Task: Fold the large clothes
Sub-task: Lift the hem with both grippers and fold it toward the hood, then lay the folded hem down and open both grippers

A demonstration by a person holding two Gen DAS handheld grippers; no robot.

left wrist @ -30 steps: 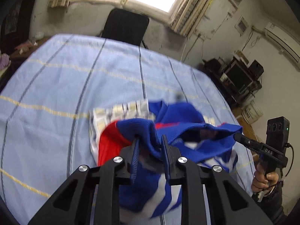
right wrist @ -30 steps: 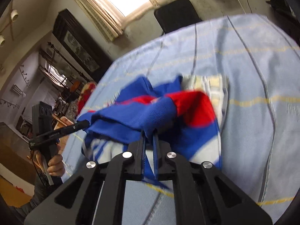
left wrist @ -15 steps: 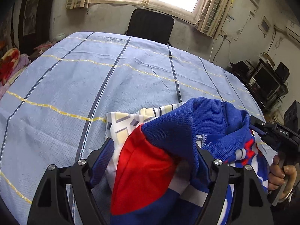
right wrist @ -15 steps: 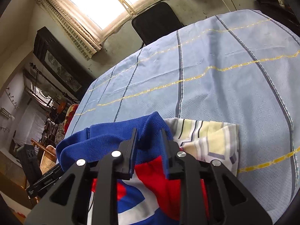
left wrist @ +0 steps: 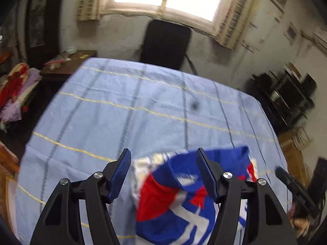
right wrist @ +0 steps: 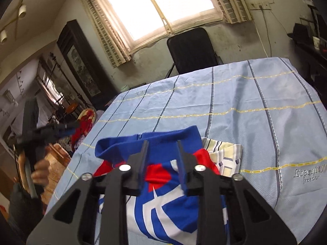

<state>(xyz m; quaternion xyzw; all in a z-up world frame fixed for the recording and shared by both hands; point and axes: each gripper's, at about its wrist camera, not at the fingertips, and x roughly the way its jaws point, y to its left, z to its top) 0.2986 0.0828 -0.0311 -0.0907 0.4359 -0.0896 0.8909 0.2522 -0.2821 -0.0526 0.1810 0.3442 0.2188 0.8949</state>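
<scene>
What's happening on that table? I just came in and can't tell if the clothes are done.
A person with a gripper in each hand is folding a blue, red and white jersey on the blue-striped tablecloth. Both the left gripper and right gripper are open above it, holding nothing. The jersey lies bunched, partly over a folded pale striped garment, so folding doesn't look finished.

The blue, red and white garment (left wrist: 179, 200) has been released by the left gripper (left wrist: 163, 173) and the right gripper (right wrist: 161, 159) — both sets of fingers, clamped on it a second ago, are now spread and lifted clear. The garment has been dropped onto the striped folded cloth (right wrist: 224, 155).
</scene>
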